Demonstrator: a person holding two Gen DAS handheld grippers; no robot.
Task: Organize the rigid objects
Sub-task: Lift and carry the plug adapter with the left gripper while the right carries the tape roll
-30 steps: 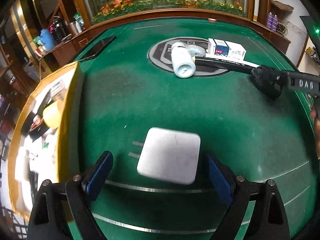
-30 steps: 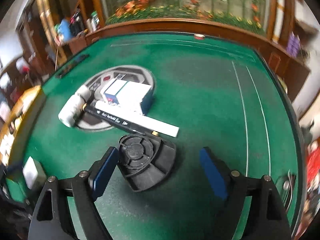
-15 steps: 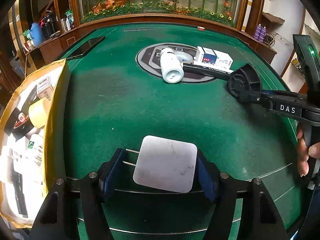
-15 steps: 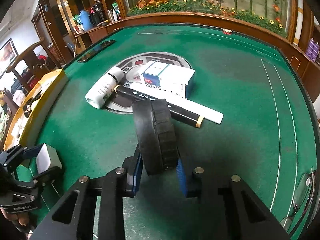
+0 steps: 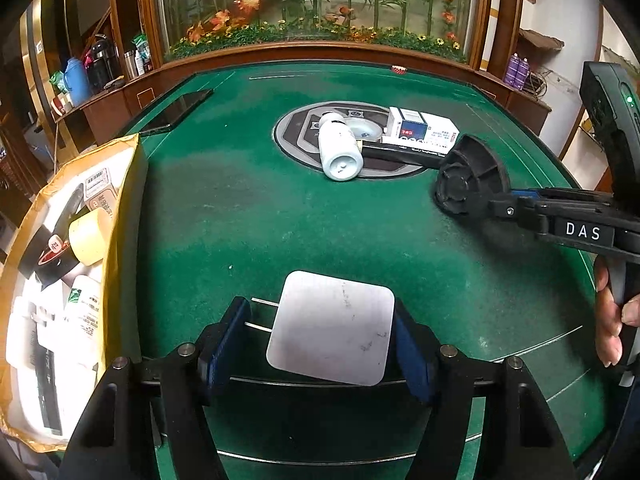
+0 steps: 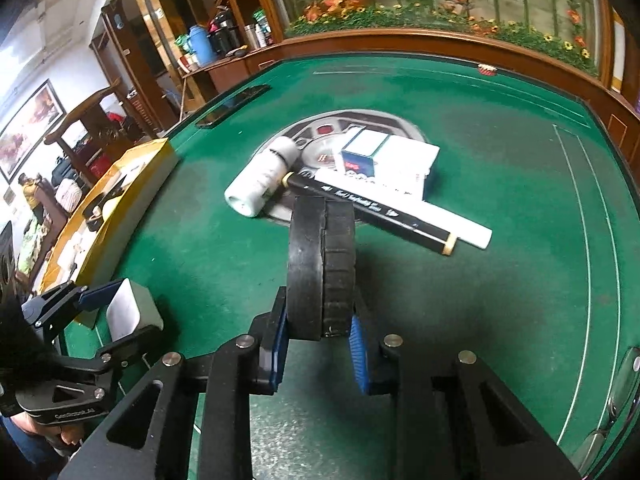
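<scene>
A white plug-in charger (image 5: 332, 336) sits between the blue pads of my left gripper (image 5: 320, 340). That gripper is shut on it, one pad on its prongs and the other on its far side. It also shows in the right wrist view as a white block (image 6: 128, 308) held just above the felt. My right gripper (image 6: 320, 320) has its jaws closing on a black ribbed wheel (image 6: 322, 264), which stands on edge with the pads pressing its two faces. From the left wrist view the black wheel (image 5: 468, 180) hangs at the right, near the table's round emblem.
On the emblem lie a white bottle (image 6: 262, 176), a white and blue medicine box (image 6: 388, 156), a black marker (image 6: 368, 210) and a white stick (image 6: 472, 234). A yellow-walled box (image 5: 132, 216) with several items stands at the left edge. A dark phone (image 5: 180, 110) lies beyond.
My left gripper closed on the charger. My right gripper closed on the black wheel, which lay flat before and now stands on edge, raised off the felt.
</scene>
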